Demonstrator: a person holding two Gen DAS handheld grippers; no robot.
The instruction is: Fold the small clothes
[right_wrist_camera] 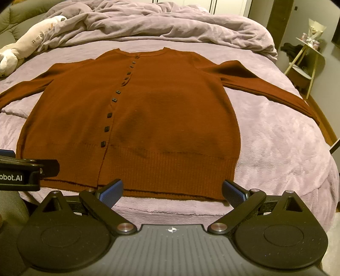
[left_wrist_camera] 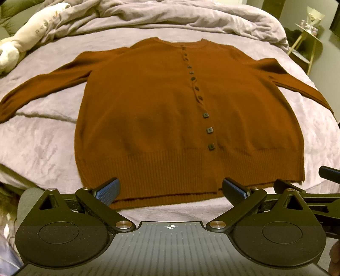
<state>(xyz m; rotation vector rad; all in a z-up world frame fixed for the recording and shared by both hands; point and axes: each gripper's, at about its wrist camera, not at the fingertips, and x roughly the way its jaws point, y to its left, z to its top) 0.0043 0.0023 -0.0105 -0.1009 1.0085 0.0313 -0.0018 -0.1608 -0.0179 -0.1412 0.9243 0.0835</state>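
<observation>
A rust-brown buttoned cardigan lies flat and face up on the bed, sleeves spread out to both sides, ribbed hem toward me. It also shows in the right wrist view. My left gripper is open and empty, just above the hem's left half. My right gripper is open and empty, just above the hem's right half. Part of the left gripper shows at the left edge of the right wrist view.
The bed has a lilac sheet with a crumpled duvet at the far end. A white plush toy lies at the far left. A small side table stands right of the bed.
</observation>
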